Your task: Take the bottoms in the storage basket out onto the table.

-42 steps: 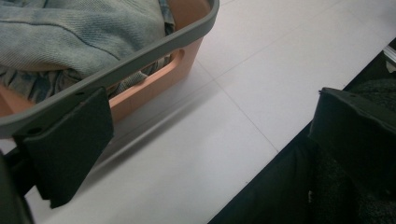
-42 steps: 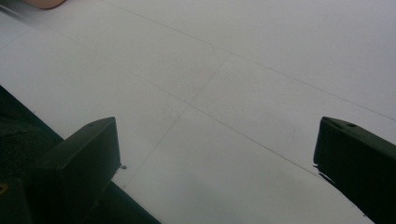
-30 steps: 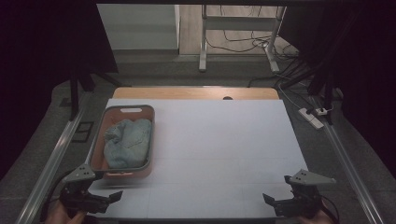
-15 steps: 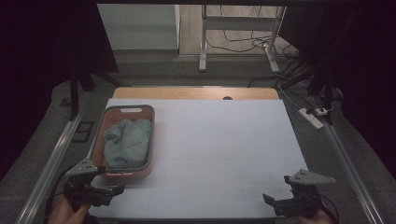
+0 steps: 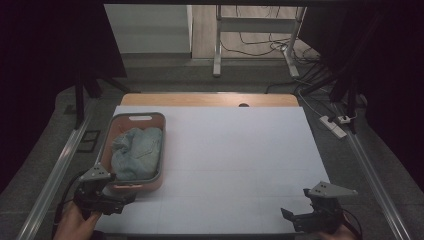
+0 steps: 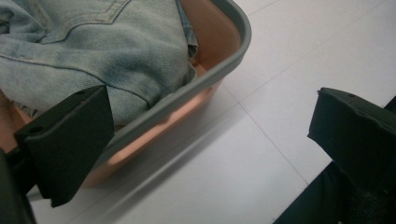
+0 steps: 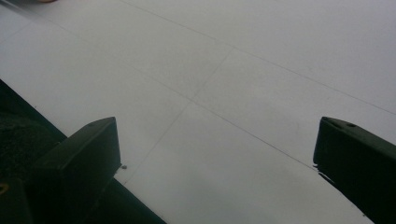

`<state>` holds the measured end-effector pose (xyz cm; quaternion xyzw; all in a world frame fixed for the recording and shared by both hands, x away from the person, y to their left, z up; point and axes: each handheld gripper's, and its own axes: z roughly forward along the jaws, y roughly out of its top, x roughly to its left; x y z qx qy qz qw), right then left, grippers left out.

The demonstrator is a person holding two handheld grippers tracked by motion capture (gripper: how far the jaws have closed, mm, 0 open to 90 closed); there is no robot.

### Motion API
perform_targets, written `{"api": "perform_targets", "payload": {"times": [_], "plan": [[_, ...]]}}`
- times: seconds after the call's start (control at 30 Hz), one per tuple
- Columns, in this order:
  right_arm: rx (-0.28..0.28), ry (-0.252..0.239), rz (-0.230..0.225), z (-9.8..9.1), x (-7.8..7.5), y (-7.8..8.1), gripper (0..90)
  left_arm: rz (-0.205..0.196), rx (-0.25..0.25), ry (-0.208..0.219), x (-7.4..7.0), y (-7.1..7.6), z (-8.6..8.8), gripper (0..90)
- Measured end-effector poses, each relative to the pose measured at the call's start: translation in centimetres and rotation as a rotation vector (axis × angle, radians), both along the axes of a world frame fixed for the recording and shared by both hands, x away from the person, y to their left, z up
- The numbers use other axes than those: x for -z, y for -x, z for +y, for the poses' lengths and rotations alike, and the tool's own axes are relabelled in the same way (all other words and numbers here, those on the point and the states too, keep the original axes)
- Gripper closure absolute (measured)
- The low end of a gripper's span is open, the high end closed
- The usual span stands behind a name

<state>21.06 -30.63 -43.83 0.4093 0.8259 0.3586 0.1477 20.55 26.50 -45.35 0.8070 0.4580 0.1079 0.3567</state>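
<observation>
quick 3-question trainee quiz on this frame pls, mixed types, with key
1. True or false: the left gripper has its jaws shut on the denim garment.
2. The garment lies in: A) the pink basket B) on the white table C) the right gripper.
3. Fill in: the right gripper's jaws hang open above the bare ____ table.

Key: 1 false, its jaws are open at the basket's near corner; 2 A; 3 white.

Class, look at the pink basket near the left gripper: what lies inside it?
Inside the pink basket lies a crumpled light-blue denim garment, bulging above the rim. Whatever is beneath the denim, including the basket's floor, is covered.
</observation>
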Motion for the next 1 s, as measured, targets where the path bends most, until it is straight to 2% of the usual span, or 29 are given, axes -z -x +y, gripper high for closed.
{"api": "perform_targets", "payload": {"times": [0.2,0.67,0.9,1.0], "plan": [[-0.005,0.004,0.003,0.0,0.0,0.0,0.6,-0.011,0.006,-0.008,0.0,-0.7,0.1,0.9],[-0.011,0.009,0.004,0.1,0.0,0.0,0.6,0.01,-0.009,-0.019,0.1,-2.8,0.0,0.4],[-0.014,0.009,0.006,0.1,0.1,0.0,0.6,0.022,-0.014,-0.045,0.4,-4.0,0.0,0.2],[-0.015,0.008,0.008,0.1,0.1,0.0,0.6,0.033,-0.012,-0.069,0.6,-4.5,-0.1,0.1]]}}
